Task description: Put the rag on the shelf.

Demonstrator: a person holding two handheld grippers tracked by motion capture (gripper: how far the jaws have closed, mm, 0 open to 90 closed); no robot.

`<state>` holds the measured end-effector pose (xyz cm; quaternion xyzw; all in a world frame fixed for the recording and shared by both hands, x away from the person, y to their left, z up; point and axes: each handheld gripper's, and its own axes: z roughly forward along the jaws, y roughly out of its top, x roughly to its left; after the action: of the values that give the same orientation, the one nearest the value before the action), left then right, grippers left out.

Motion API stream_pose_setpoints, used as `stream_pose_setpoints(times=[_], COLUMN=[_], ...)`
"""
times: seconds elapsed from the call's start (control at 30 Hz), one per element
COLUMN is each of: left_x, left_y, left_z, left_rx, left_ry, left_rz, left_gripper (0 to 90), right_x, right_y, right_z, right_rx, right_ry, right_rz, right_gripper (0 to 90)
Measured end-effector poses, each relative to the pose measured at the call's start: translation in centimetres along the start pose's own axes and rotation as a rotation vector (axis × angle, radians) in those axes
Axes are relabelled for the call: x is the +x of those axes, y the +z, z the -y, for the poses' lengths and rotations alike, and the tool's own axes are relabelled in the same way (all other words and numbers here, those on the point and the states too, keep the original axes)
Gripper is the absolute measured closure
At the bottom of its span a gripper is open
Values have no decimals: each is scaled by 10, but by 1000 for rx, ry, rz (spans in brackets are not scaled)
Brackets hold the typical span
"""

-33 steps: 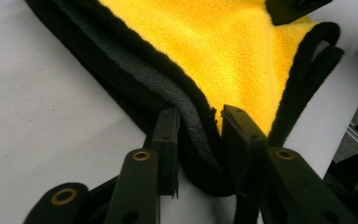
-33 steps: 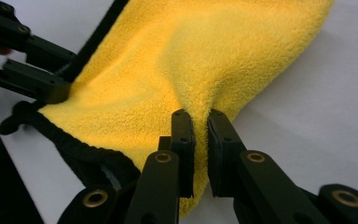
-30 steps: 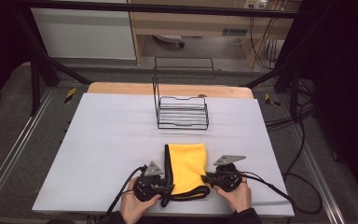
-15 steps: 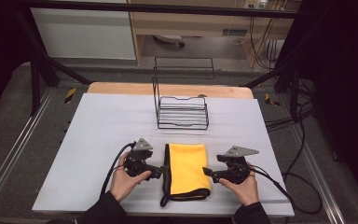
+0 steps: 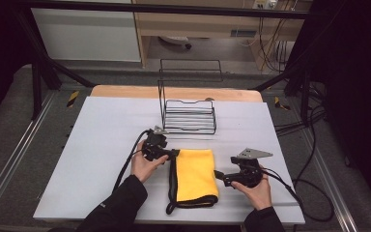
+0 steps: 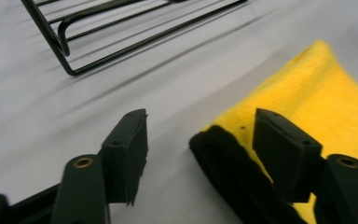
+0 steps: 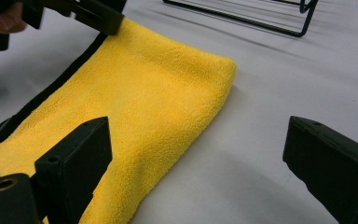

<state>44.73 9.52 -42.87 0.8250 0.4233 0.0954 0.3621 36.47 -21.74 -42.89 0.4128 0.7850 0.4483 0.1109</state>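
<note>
A folded yellow cloth (image 5: 195, 174) with a black edge lies flat on the white table (image 5: 101, 145). My left gripper (image 5: 174, 153) sits at the cloth's far left corner. In the left gripper view its jaws straddle that black-edged corner (image 6: 219, 154) without pressing on it; they have just been closing. My right gripper (image 5: 220, 175) is at the cloth's right side, low over the table. Its jaws have just been opening and stand wide, with the cloth's right edge (image 7: 168, 140) lying loose between them. The left gripper (image 7: 88, 16) also appears at the cloth's far corner in the right gripper view.
A black wire rack (image 5: 188, 116) stands just beyond the cloth, close to the left gripper. Cables trail from both grippers toward the table's near edge. Bare white table (image 5: 280, 130) spreads left and right of the cloth. Dark frame legs stand beyond the table.
Both grippers have left the cloth's near end with jaws opened. The left hand has slid along the left edge to the far corner. The right has shifted slightly outward to the right.
</note>
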Motion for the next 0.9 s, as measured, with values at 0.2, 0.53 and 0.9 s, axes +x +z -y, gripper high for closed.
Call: stream_pose_setpoints(times=[0.2,0.53,0.9], left_x=[1,-6,-7], left_y=[13,21,20], left_z=[2,1,1], left_rx=[39,36,50], left_ry=[-12,-7,-24], left_rz=[27,29,65], left_gripper=[484,584,750], right_x=[-1,-3,-11], right_y=[0,3,37], right_z=[-2,-6,-28], right_rx=[-7,-30,11], right_ry=[19,38,74], right_rz=[-10,-13,43], right_gripper=[91,111,107])
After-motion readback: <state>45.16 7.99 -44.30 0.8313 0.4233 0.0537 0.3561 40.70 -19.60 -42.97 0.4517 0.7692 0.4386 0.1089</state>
